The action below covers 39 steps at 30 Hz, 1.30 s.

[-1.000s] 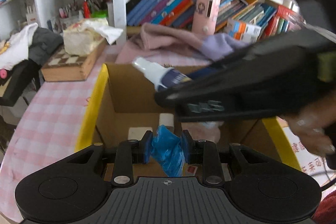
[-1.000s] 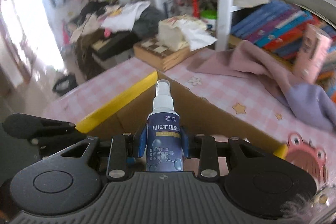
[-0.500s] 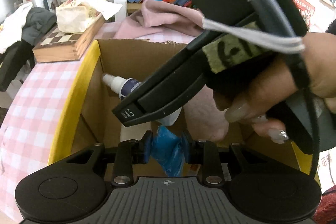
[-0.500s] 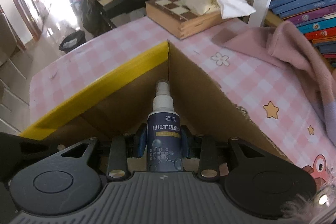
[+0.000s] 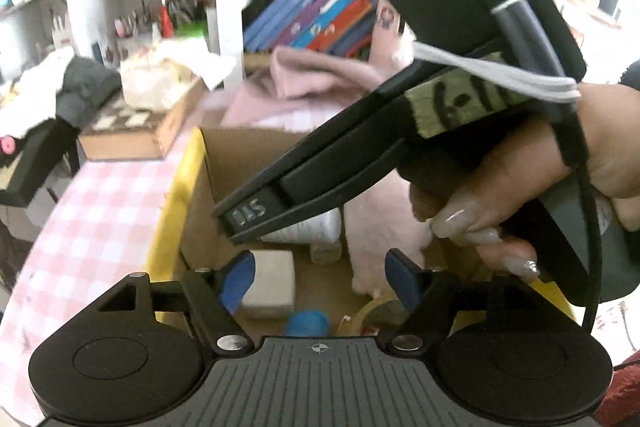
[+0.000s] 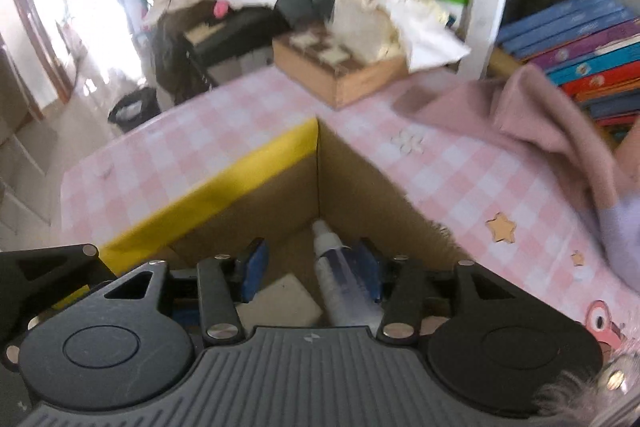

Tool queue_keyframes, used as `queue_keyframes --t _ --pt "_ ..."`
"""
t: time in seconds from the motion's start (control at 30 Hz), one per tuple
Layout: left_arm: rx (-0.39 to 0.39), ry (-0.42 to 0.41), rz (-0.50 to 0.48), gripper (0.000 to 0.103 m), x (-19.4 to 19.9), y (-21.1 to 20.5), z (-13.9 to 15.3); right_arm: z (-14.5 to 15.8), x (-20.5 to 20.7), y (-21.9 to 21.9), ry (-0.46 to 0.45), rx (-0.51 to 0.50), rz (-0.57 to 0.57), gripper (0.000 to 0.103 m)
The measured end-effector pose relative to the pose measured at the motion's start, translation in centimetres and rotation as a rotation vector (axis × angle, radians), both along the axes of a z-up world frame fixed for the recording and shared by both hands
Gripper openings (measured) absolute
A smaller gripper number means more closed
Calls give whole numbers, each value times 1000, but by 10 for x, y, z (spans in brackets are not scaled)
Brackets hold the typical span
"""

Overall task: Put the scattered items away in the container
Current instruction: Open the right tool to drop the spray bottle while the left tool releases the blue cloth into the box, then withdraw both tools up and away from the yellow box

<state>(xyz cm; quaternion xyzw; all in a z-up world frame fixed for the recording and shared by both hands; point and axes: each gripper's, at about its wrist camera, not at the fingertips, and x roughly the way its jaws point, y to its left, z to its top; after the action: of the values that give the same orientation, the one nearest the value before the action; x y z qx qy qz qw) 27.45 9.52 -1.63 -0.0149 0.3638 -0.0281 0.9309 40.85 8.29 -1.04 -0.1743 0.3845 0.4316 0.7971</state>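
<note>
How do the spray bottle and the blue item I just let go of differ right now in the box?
The spray bottle is long, with a white nozzle and dark label, lying tilted toward the box corner; the blue item is short, plain blue and mostly hidden behind the gripper body. The bottle lies beside one pad of the opening right gripper; the blue item lies below the opening left gripper, clear of its fingers. Both are inside the cardboard box.

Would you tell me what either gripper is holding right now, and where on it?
Nothing is held. The left gripper is opening, empty above the blue item; the right gripper is opening, releasing the spray bottle into the box.
</note>
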Motion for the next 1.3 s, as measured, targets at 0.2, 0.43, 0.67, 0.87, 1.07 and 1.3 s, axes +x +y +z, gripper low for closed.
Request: queue_keyframes --t 0.2,0.43,0.67,0.87,1.07,1.3 --pt "-35 -96 4 79 -33 5 24 37 -33 -18 -82 62 -52 47" --pt "-62 -182 10 80 -75 14 46 73 -80 -47 -160 142 -141 47" --pt "-51 -263 15 86 -117 16 62 93 -134 -88 -243 212 -274 47" --pt "-34 -292 44 87 -151 11 66 94 -185 -129 -277 247 -400 47" --pt "3 -299 16 93 -185 -4 64 81 -239 -171 -334 230 -527 47" --pt "42 -269 -34 94 -213 -28 50 54 -302 -211 -353 186 -654 47"
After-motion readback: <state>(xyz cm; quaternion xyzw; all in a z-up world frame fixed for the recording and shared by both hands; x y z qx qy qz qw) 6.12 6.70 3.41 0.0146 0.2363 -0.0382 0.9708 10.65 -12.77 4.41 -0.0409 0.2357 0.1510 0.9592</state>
